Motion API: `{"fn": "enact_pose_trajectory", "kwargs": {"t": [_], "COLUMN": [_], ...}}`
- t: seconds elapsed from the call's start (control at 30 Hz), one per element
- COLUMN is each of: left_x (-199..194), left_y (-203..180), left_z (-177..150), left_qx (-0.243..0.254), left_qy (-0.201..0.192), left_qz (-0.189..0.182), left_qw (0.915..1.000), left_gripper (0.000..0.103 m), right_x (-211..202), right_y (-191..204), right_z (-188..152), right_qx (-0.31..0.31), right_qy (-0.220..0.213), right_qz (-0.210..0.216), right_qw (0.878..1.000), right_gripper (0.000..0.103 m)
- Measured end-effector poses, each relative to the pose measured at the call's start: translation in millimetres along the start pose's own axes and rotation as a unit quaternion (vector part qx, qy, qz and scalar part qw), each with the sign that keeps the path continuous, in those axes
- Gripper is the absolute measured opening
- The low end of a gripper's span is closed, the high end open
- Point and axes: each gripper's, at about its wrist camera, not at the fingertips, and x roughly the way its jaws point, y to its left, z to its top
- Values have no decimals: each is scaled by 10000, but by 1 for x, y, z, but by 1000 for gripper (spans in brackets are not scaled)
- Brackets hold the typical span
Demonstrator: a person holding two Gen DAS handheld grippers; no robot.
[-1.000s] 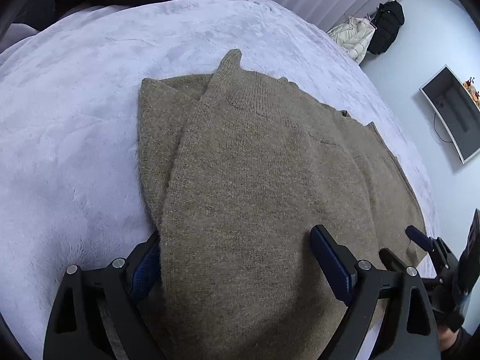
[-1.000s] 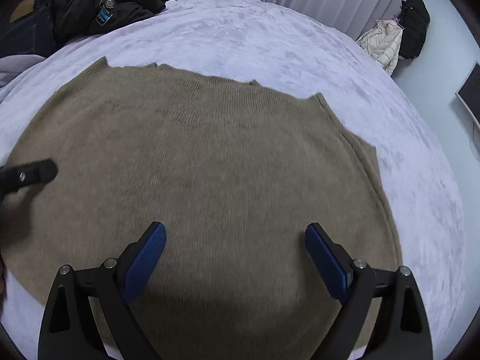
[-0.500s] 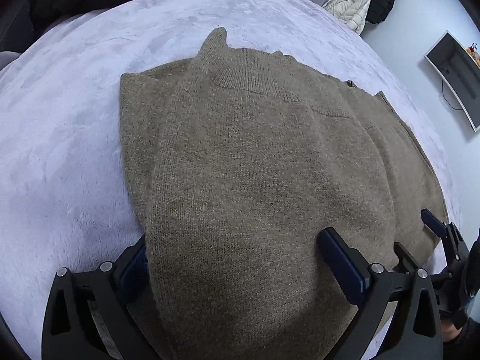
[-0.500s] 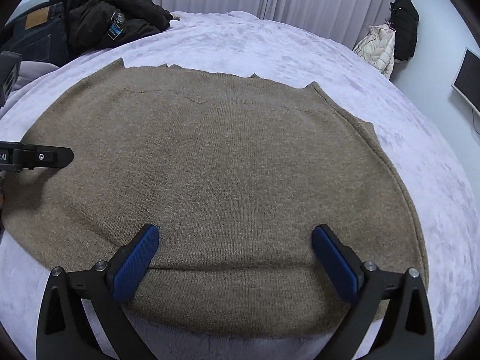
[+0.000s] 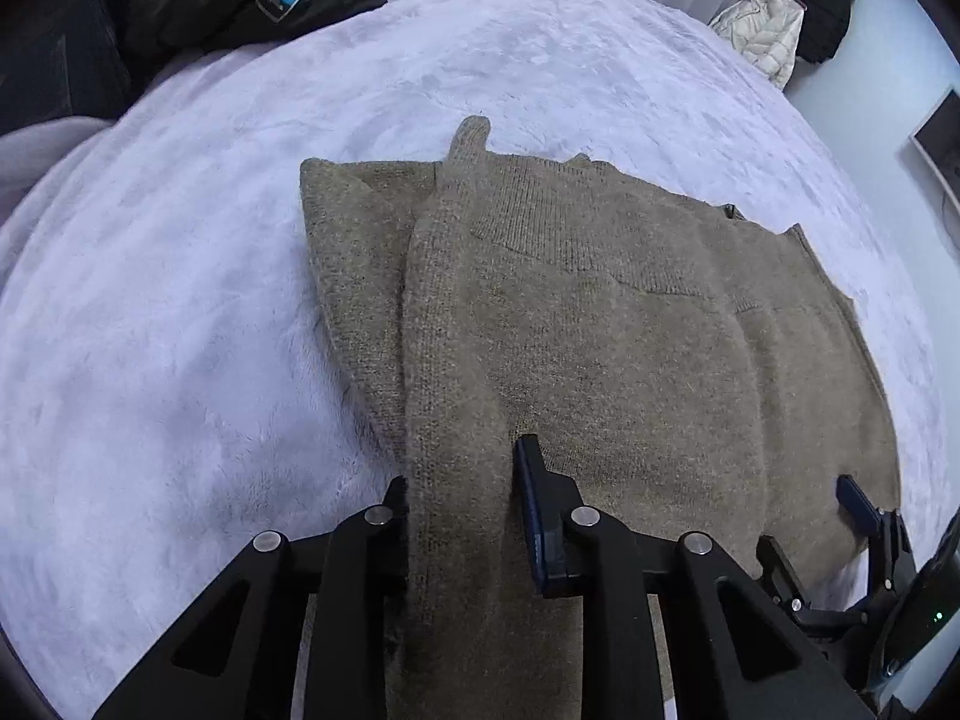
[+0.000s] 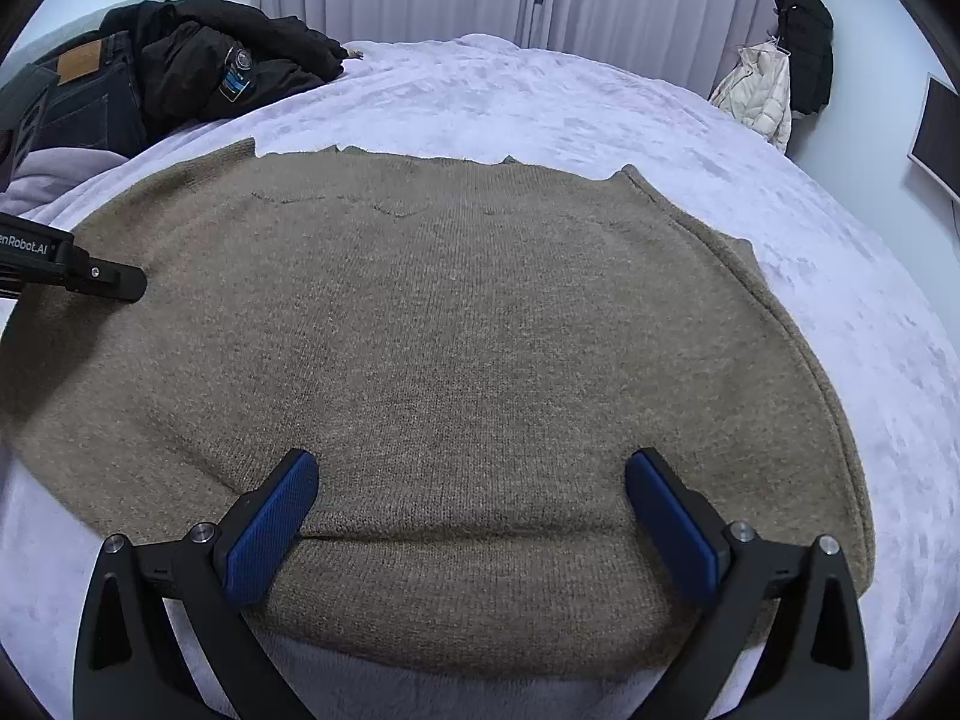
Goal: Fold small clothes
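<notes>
Since the earlier frame the left gripper [image 5: 462,498] has gone from spread wide over the knit to narrowed, and its view has lifted slightly off the bed [image 5: 150,360]. Its jaws are closing, and a folded-over strip of the brown sweater [image 5: 600,330] is running up between them; the pads are pressing the strip from both sides, so the claw is grasping the sweater.

The right gripper [image 6: 474,516] is hovering released, jaws spread wide, above the sweater's near hem. No cloth is sitting between its pads.

The sweater is lying mostly flat on the pale plush bed, its hem toward the near edge and its neckline toward the far side. Its left part is doubled over the body.

A pile of dark clothes [image 6: 198,60] is sitting at the bed's far left corner. A cream jacket [image 6: 756,90] is hanging on the wall beyond the far right corner.
</notes>
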Motion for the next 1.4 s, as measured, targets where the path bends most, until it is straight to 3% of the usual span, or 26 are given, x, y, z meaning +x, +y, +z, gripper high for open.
{"fn": "enact_pose_trajectory", "kwargs": {"t": [0.13,0.23,0.3,0.4,0.6,0.8,0.93,1.03,1.2,1.33,1.4], "left_x": [-20,-30,-40,-54,-57,-20,15,41,27,8,0], "left_y": [-34,-55,-71,-98,-189,-283,-319,-324,-304,-276,-269], "left_z": [14,21,23,30,44,36,25,18,24,32,33], "left_qx": [22,127,246,271,728,1153,1314,1283,986,615,551], "left_qy": [86,119,119,186,131,405,681,897,805,783,740], "left_qz": [578,816,910,847,929,675,586,643,55,-502,-579], "left_qw": [9983,9965,9955,9959,9929,9902,9872,9856,9918,9938,9941], "left_gripper": [23,22,22,21,18,18,18,18,18,18,18], "right_x": [1,-3,-18,-42,-52,-71,-74,-68,-71,-73,-65], "right_y": [-1,-3,-11,-35,-94,-135,-150,-156,-171,-183,-186], "right_z": [1,6,10,11,-4,-34,-47,-53,-54,-25,-4], "right_qx": [21,-77,-99,26,127,355,545,627,708,223,-135], "right_qy": [7,177,44,-338,-202,-234,-224,-117,-200,-607,-737], "right_qz": [57,162,242,88,-196,-235,-171,-7,333,261,325], "right_qw": [10000,9997,9996,9994,9995,9988,9981,9980,9967,9976,9967], "right_gripper": [103,103,103,103,103,103,103,103,103,103,103]}}
